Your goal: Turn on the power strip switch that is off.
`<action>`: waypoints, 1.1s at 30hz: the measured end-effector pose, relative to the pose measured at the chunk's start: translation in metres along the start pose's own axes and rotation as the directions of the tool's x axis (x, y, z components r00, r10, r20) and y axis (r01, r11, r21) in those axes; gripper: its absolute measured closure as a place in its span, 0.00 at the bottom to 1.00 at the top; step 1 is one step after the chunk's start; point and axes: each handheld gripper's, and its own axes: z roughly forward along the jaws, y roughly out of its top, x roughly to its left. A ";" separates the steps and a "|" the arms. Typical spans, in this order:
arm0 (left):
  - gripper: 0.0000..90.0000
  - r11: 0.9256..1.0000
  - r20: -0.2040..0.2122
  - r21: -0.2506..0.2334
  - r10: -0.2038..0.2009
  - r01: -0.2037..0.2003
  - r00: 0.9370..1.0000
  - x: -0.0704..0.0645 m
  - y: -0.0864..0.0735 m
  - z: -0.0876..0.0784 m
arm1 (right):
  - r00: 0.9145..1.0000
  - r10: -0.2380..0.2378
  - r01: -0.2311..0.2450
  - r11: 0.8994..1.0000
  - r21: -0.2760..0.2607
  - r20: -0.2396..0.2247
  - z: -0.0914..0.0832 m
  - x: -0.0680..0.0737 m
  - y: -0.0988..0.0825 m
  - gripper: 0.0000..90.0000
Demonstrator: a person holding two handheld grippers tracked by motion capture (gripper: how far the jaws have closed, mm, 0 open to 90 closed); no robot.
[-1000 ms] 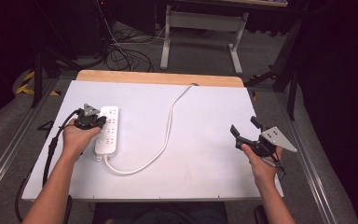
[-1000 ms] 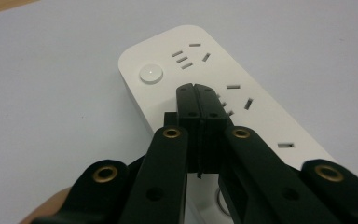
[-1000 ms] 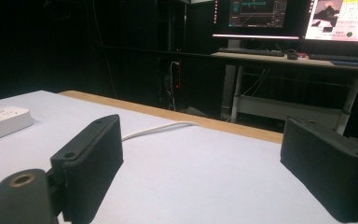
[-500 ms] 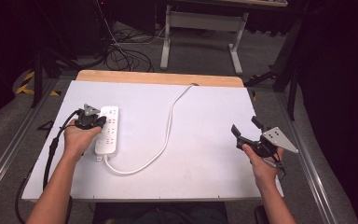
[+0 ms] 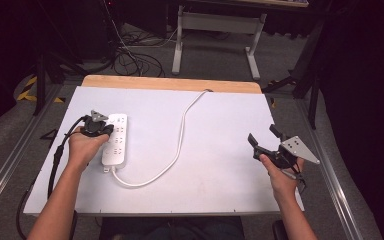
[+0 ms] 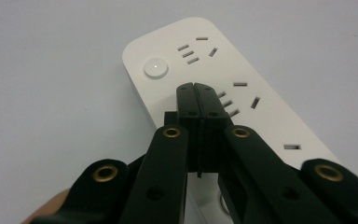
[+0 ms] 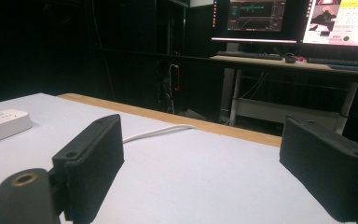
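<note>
a white power strip [image 5: 116, 139] lies on the left of the white table [image 5: 220, 150]. the left gripper [image 6: 196, 91], jaws closed together, rests on it. the right gripper [image 5: 263, 136] hovers wide open, well apart at the right.

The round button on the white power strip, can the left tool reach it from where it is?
Probably yes. The left tool is shut and sits over the power strip, with the round button just ahead of its tips. Nothing lies between them, so a short push forward should get there.
</note>
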 end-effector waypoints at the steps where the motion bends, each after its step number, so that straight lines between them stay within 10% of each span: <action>1: 1.00 1.000 0.000 0.000 0.000 0.000 1.000 0.000 0.000 0.000 | 1.000 0.000 0.000 1.000 0.000 -0.002 0.000 0.000 0.000 0.16; 33: 1.00 1.000 0.006 -0.005 -0.009 0.009 1.000 0.001 -0.001 -0.001 | 1.000 0.002 -0.002 1.000 0.001 0.002 -0.003 0.003 0.001 0.16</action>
